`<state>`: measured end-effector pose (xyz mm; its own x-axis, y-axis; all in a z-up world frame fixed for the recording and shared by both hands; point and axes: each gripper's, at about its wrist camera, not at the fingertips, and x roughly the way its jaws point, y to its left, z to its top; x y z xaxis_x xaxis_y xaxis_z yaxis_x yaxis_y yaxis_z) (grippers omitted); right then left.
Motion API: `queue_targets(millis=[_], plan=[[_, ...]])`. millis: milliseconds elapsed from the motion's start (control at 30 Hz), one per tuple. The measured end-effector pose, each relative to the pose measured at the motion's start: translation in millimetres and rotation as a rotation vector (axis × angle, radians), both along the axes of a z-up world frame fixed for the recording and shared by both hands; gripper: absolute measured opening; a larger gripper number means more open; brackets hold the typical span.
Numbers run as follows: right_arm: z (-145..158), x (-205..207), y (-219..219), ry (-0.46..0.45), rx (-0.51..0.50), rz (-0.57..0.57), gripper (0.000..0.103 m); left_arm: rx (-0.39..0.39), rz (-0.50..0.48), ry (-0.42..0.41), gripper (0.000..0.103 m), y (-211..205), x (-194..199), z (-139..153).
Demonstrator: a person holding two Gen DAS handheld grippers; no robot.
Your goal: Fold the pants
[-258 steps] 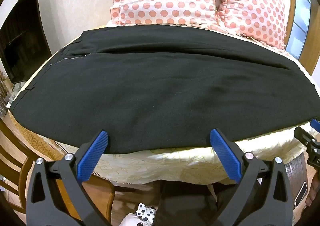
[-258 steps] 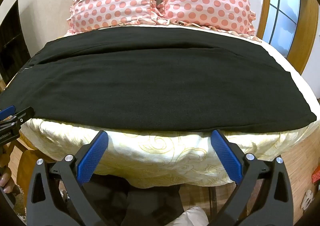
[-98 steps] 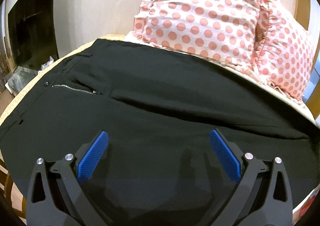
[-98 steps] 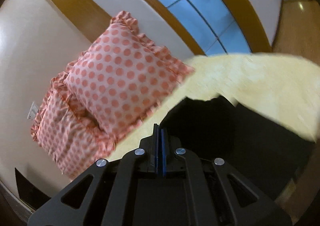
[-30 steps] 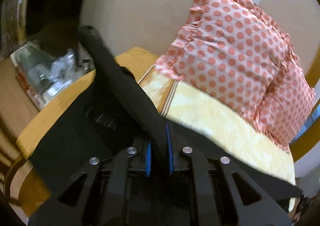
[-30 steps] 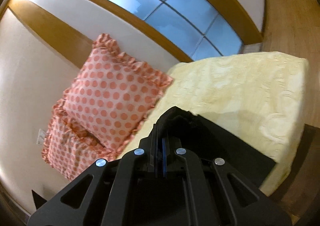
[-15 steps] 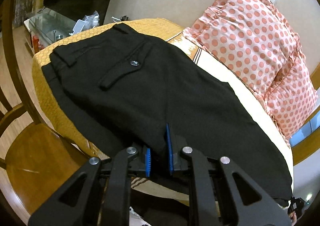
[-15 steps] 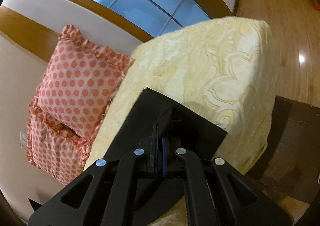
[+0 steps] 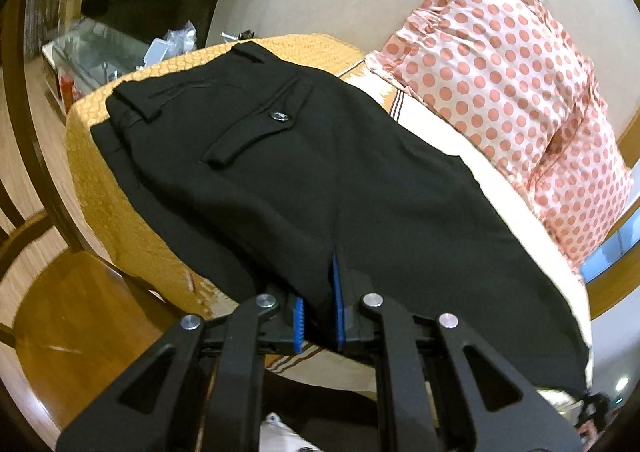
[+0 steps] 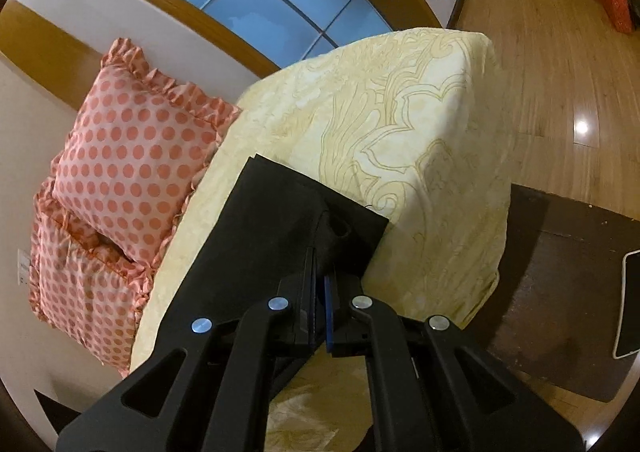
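Note:
Black pants (image 9: pixel 328 187) lie lengthwise on the bed, folded leg over leg, with the waistband and a buttoned back pocket (image 9: pixel 256 131) at the far left. My left gripper (image 9: pixel 318 316) is shut on the near edge of the pants at the bed's front edge. In the right wrist view the pants' leg end (image 10: pixel 288 228) lies flat on the cream cover. My right gripper (image 10: pixel 320 304) is shut on the near corner of that leg end, where the cloth bunches between the blue pads.
Two pink polka-dot pillows (image 9: pixel 500 63) lean on the wall behind the pants and show in the right wrist view (image 10: pixel 132 155). The cream patterned bedcover (image 10: pixel 420 123) drops to a wooden floor (image 10: pixel 560 71). A dark bench with a phone (image 10: pixel 630 304) stands at the right. A wooden chair (image 9: pixel 60 292) stands at the left.
Both grippers have come down and forward a little with the cloth held. The pants now lie flatter on the bed, and the leg end has spread out on the cover.

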<state>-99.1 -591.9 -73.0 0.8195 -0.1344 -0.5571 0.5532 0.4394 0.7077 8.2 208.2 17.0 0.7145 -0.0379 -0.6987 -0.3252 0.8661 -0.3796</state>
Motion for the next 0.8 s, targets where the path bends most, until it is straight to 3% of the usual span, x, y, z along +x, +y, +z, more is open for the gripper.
queue_targets(millis=[233,333,367,433,567,633,700,733,800], plan=[[7.1,-2.2,9.3,0.050,-0.093,-0.004,0.005,0.003,-0.012,0.002,0.014,5.3,2.6,-3.2],[14.7,-12.4,8.6,0.068,-0.157,-0.052,0.015,0.037,-0.008,-0.017,0.026,3.5,-3.1,3.2],[15.6,-14.9,7.2,0.070,-0.166,-0.069,0.021,0.047,0.005,-0.025,0.032,4.3,-5.8,6.0],[15.9,-21.6,1.3,0.068,-0.172,-0.119,0.057,0.059,0.037,-0.064,0.036,7.2,-13.4,14.7],[15.7,-21.1,-3.9,0.038,-0.206,-0.155,0.058,0.084,0.061,-0.154,0.048,-0.3,-23.7,31.9],[13.0,-16.2,-3.9,0.033,-0.211,-0.149,0.058,0.157,0.094,-0.196,0.058,-10.2,-28.0,41.2],[8.4,-9.5,-0.3,0.028,-0.211,-0.113,0.057,0.288,0.180,-0.266,0.081,-18.6,-38.0,54.0],[7.0,-8.0,2.9,0.027,-0.214,-0.099,0.057,0.333,0.224,-0.294,0.083,-18.8,-43.3,59.5],[4.0,-4.5,10.6,0.020,-0.222,-0.069,0.056,0.328,0.243,-0.301,0.083,-13.2,-45.5,63.9]])
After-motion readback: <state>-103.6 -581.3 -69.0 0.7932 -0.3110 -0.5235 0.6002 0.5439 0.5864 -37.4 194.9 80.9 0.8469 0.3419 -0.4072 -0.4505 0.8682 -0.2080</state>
